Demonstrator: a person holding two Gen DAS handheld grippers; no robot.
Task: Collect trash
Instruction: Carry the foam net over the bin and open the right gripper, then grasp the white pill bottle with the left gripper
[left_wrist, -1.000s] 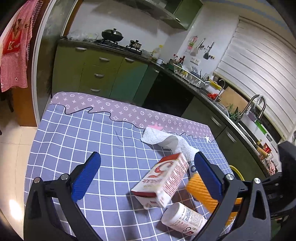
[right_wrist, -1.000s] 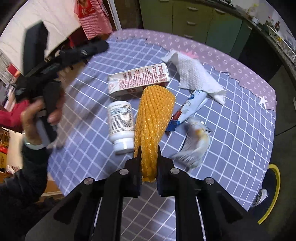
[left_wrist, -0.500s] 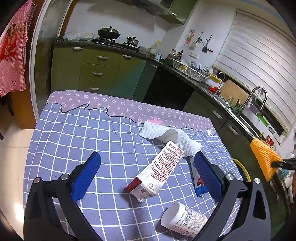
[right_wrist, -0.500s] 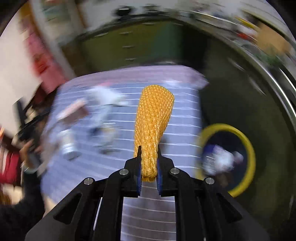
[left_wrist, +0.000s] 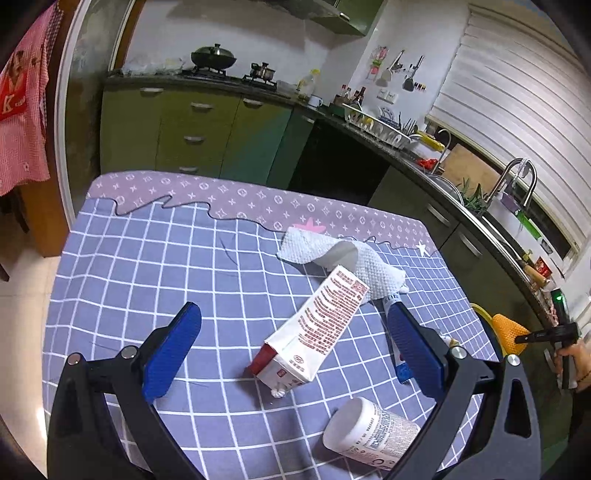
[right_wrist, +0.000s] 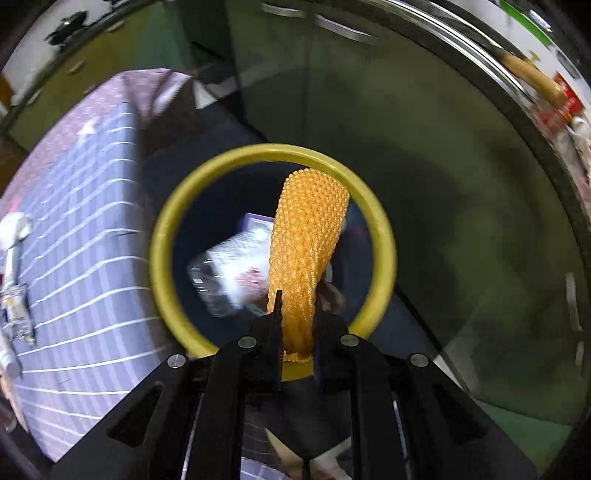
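Pinching the orange foam net (right_wrist: 308, 243) by its lower end, your right gripper (right_wrist: 297, 332) holds it directly over the yellow-rimmed bin (right_wrist: 384, 236), so letting go should drop it straight in, beside the wrappers already lying inside. Your left gripper (left_wrist: 291, 354) hovers above the checked tablecloth (left_wrist: 147, 258), jaws spread wide around the milk carton (left_wrist: 317, 328), likely lined up as the next pick. Only the left view shows what remains: the carton, a paper towel (left_wrist: 340, 254), a tube (left_wrist: 393, 301) and a white bottle (left_wrist: 369, 432). Only the right view looks into the bin's mouth.
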